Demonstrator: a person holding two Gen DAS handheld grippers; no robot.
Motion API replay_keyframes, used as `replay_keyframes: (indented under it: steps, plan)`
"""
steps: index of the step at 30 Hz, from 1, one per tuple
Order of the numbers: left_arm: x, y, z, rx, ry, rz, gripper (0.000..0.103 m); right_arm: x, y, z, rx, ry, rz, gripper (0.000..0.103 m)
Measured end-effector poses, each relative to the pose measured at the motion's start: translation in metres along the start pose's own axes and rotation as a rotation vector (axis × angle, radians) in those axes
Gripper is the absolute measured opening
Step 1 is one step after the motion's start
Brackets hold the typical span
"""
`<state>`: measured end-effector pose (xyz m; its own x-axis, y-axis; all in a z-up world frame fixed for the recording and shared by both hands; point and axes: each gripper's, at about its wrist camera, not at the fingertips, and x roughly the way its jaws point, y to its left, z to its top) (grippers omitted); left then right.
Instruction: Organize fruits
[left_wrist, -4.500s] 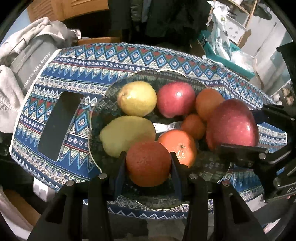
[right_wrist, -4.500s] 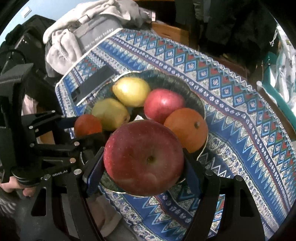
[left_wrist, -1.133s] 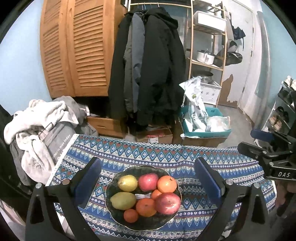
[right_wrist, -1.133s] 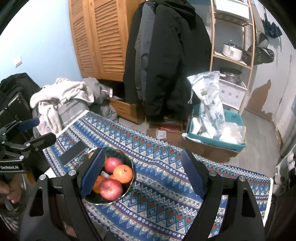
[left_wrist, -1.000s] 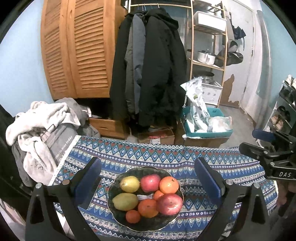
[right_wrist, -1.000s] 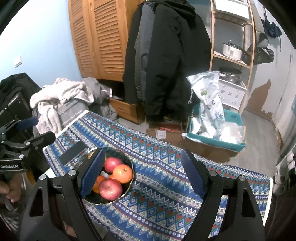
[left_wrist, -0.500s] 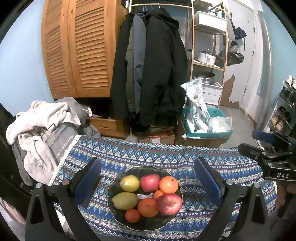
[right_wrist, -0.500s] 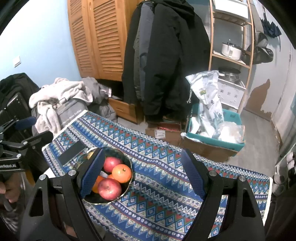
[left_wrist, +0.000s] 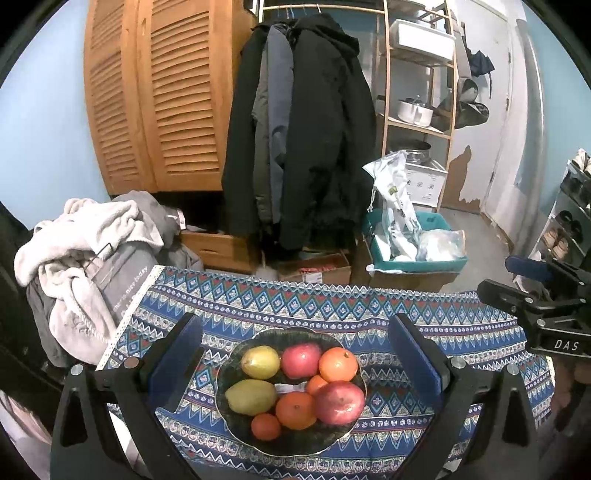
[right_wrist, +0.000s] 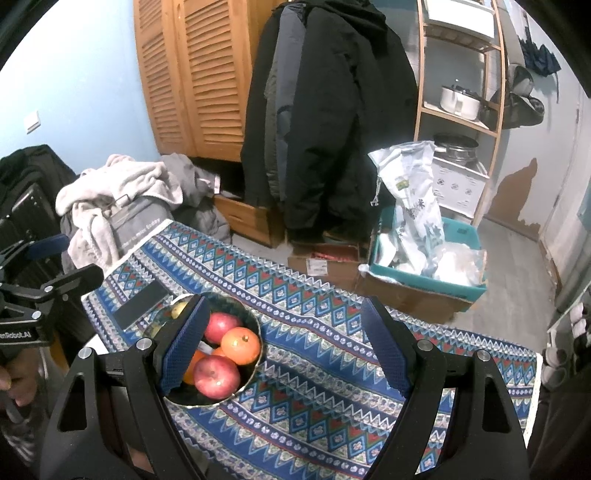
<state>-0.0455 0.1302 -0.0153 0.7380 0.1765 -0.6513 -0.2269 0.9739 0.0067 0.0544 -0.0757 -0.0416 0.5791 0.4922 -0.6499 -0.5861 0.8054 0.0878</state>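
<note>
Above the worktop (left_wrist: 480, 317), both tools hang wide and empty.
All fruit sits in the dark bowl (left_wrist: 236, 417); left tool (left_wrist: 295, 362) frames it, right tool (right_wrist: 284, 343) stands beside it. Judgement: task looks complete; check that the large apple (left_wrist: 340, 402) near the rim rests stable before leaving.

Blue walls (left_wrist: 44, 140), louvred wooden wardrobe (left_wrist: 159, 99)

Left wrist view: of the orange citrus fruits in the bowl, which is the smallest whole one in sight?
The small mandarin at the bowl's near rim, in front of the pear. The other fully visible ones are clearly bigger; one more is half hidden mid-bowl.
</note>
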Motion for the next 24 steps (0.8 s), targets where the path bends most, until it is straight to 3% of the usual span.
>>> replay_keyframes:
  steps: [24]
  plan:
    - [-0.0029,-0.0011,0.001,-0.008,-0.016,-0.005,0.102,-0.0022,-0.0036,0.0001,0.001,0.0,-0.002,0.083]
